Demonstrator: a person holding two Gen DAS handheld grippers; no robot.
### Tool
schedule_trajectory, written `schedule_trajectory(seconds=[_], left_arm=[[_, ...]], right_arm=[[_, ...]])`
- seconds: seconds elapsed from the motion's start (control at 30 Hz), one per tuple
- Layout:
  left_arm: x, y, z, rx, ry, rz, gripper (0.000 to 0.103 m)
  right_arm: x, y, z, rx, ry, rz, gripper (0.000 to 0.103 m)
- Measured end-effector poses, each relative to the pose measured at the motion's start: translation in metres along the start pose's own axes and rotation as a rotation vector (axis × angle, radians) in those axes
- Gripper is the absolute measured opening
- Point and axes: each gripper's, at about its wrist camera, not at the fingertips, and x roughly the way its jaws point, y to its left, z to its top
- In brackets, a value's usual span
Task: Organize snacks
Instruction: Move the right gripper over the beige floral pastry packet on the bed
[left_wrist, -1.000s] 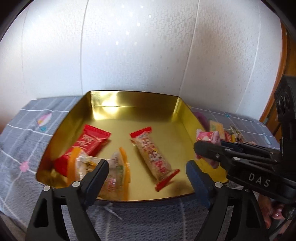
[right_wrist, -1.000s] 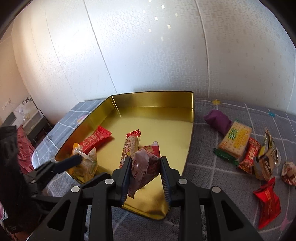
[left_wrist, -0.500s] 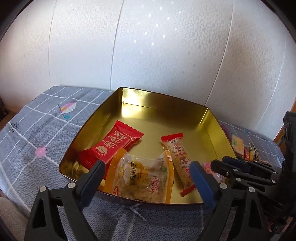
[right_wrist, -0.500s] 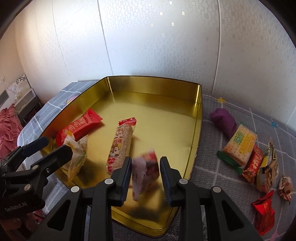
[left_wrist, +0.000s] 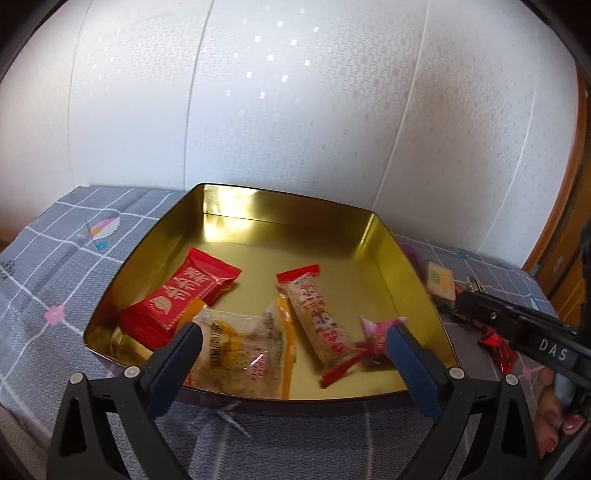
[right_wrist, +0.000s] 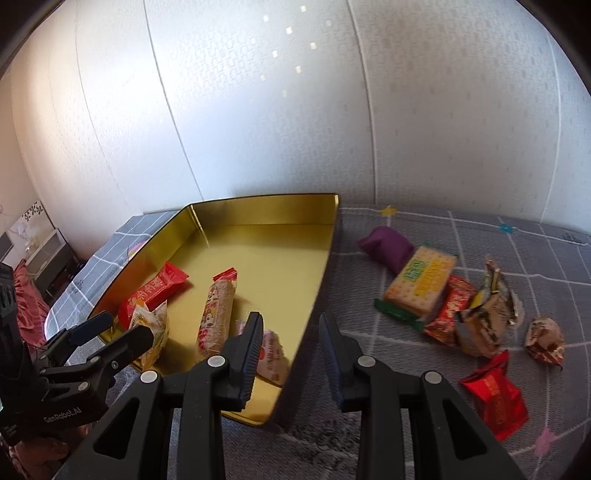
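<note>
Nearest us, our right tool (right_wrist: 290, 341) stands with its jaws parted and nothing between them. Half a second ago it hung over the tin with a small pink-and-white crinkled snack packet (right_wrist: 272, 356) in the gap between its fingers; now that packet lies on the floor of the shallow gold metal tin (right_wrist: 266, 210), at its near right corner.

Our left tool (left_wrist: 291, 349) hovers wide open and empty at the tin's near edge.

Contents of the tin, near to far:
- a clear packet with orange ends (left_wrist: 240, 350)
- the pink packet (left_wrist: 376, 334)
- a long beige cereal bar with red ends (left_wrist: 317, 314)
- a red foil packet (left_wrist: 184, 295)

We count four items stowed, so we judge the deposit done.

Farther right, on the grey checked tablecloth (right_wrist: 517, 243) of the worktop, still loose:
- a red foil sachet (right_wrist: 495, 393)
- a brown-and-white wrapped sweet (right_wrist: 545, 339)
- a green-and-yellow cracker pack (right_wrist: 419, 282)
- a purple pouch (right_wrist: 386, 245)

We judge the next pick lies among these.
</note>
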Motion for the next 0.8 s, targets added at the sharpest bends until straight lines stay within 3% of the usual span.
schedule_trajectory(seconds=[0.2,0.4,0.8], left_arm=[[-0.005,-0.018,-0.005,0.073,-0.017,-0.032,0.101],[-0.01,-0.039,-0.011,0.123,-0.027,-0.11,0.102],[-0.019,-0.095,-0.023,0.229,0.026,-0.254,0.102]], right_arm=[[-0.019,-0.023,-0.012,0.028,0.003,-0.031,0.032],[-0.032,-0.059,-0.03,0.054,0.011,-0.077,0.032],[-0.064,-0.161,-0.047,0.125,-0.001,-0.237,0.033]])
